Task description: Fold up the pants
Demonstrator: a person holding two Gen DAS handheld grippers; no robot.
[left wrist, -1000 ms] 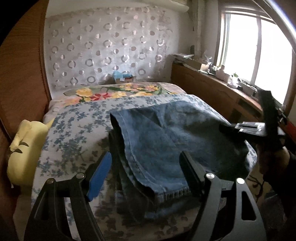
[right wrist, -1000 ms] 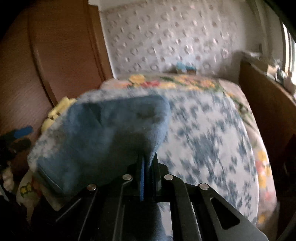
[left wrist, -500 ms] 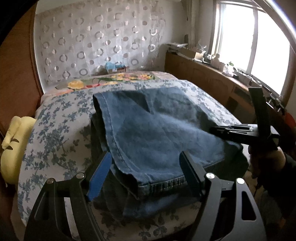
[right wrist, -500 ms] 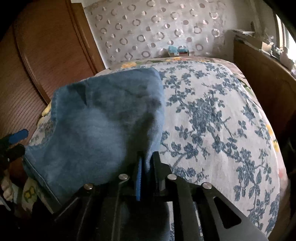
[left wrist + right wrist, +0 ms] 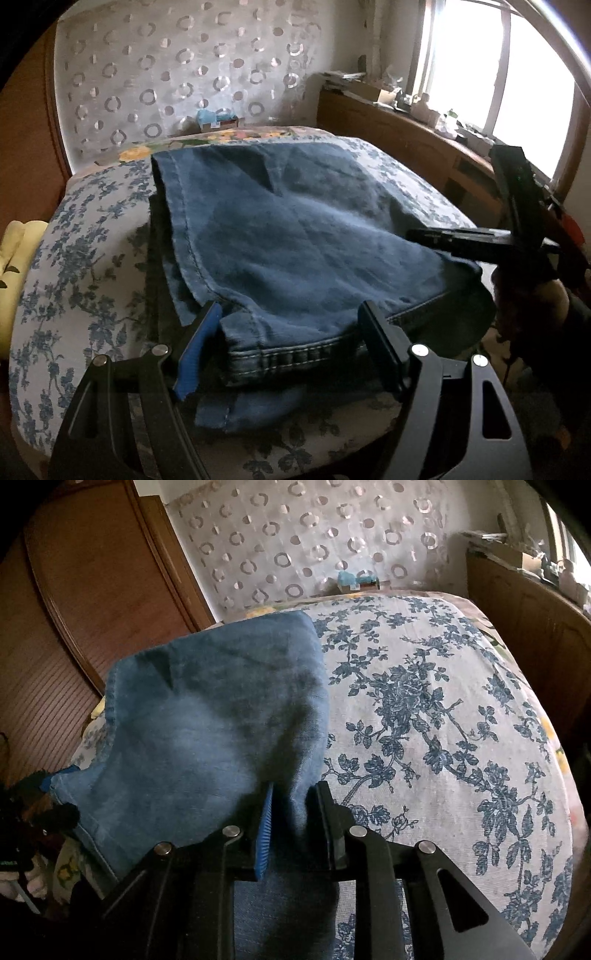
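Blue jeans (image 5: pixel 295 240) lie folded over on the bed (image 5: pixel 85 258), with the hemmed edge nearest me. My left gripper (image 5: pixel 290 310) stands open low over that near edge. The hem's corner lies between its fingers without being pinched, and the hem runs on under the right finger. My right gripper (image 5: pixel 295 786) is at the jeans' (image 5: pixel 214 720) right edge, jaws opening, with a fold of denim loose in the gap between the pads. From the left wrist it shows as a black gripper (image 5: pixel 413 236) lying on the cloth's right side, held by a hand (image 5: pixel 532 299).
The bed has a white cover with blue flowers (image 5: pixel 424 720). A yellow cushion (image 5: pixel 14 251) lies off its left side. A wooden sideboard (image 5: pixel 399 147) runs under the window at right. A wooden wardrobe (image 5: pixel 92 572) stands at left. A small blue box (image 5: pixel 216 118) sits at the head.
Both grippers have sunk toward the bed and the top layer of denim has settled flat. The right jaws, shut on the cloth before, have parted. The left jaws kept their width.
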